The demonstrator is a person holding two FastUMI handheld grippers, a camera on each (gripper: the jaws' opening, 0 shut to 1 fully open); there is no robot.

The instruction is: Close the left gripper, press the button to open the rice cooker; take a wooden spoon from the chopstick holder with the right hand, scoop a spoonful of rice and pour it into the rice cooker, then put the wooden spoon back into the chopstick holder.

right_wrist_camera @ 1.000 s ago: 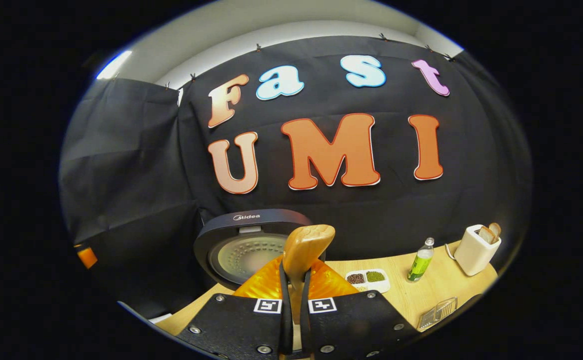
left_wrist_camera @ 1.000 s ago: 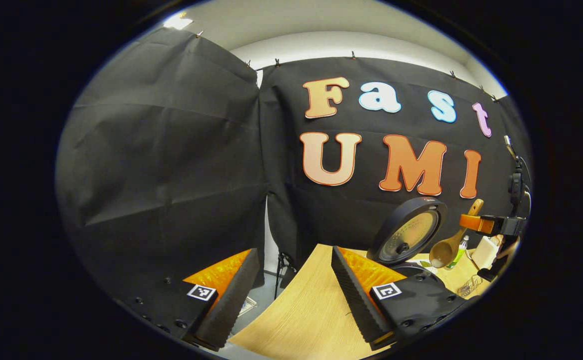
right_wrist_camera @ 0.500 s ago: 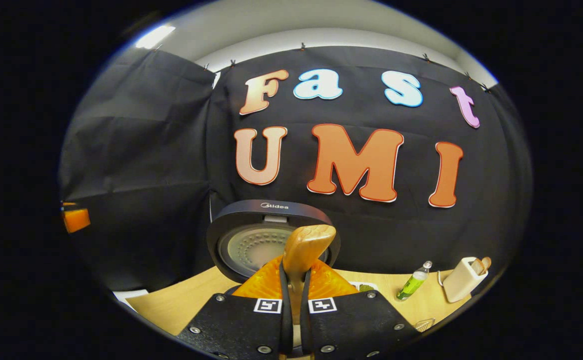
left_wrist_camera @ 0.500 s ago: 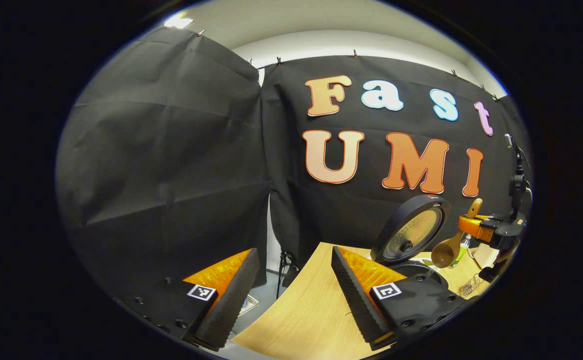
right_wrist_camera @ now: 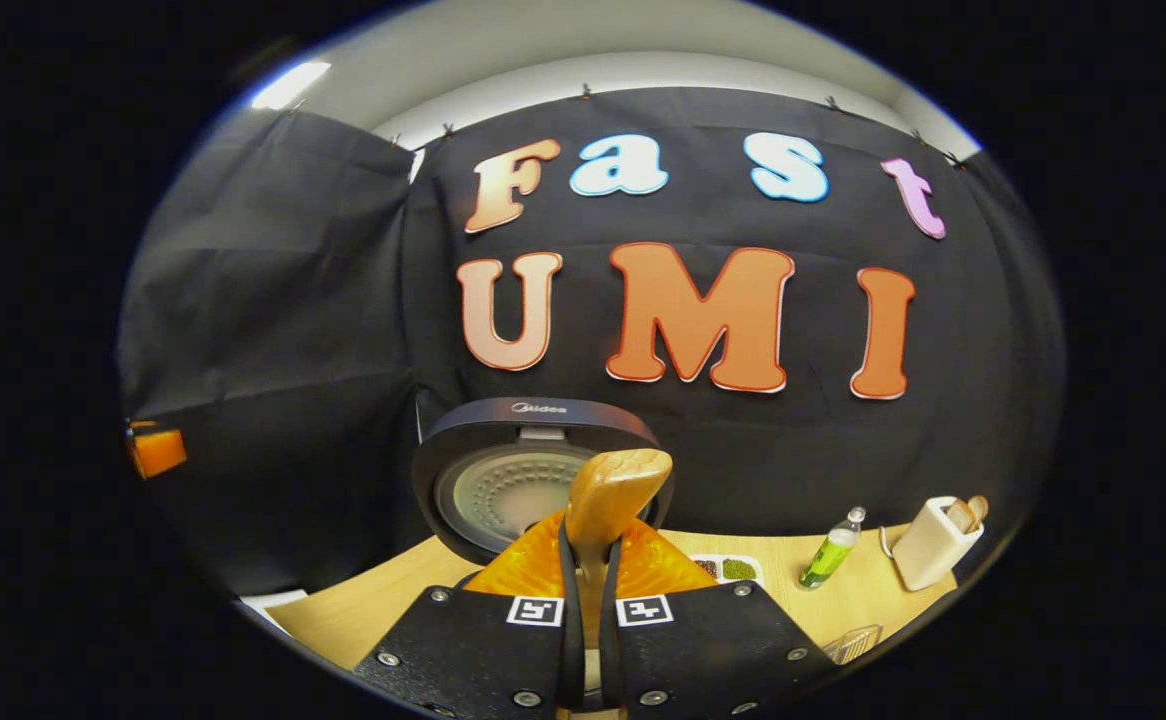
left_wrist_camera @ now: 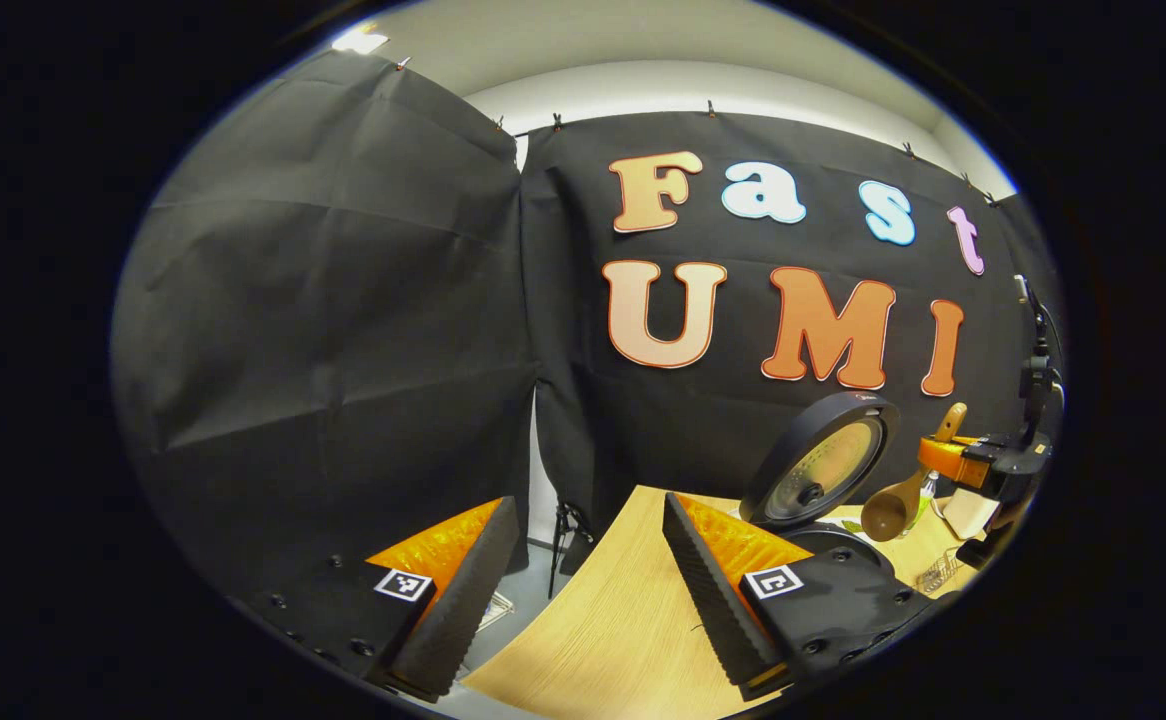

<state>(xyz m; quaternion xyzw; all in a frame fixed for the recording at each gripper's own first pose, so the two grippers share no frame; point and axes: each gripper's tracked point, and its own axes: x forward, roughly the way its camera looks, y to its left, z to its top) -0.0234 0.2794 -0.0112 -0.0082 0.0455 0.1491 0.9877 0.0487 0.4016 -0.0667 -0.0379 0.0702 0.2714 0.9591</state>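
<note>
Black cloth walls (left_wrist_camera: pixel 343 300) enclose wooden table (left_wrist_camera: pixel 603 620).

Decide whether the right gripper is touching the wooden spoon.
Touching: the right gripper view shows the right gripper with jaws clamped on the pale wooden spoon's handle.

Rice cooker (right_wrist_camera: pixel 543 470): dark body, round lid raised upright with its pale dimpled inner plate facing forward, standing near the back edge of the wooden table (right_wrist_camera: pixel 383 610), toward its left end. Wooden spoon (left_wrist_camera: pixel 898 500): light brown, held in the air to the right of the raised lid, handle tilted up and to the right, bowl hanging low at the left; in the right gripper view its handle end (right_wrist_camera: pixel 618 490) stands upright before the lid.
</note>
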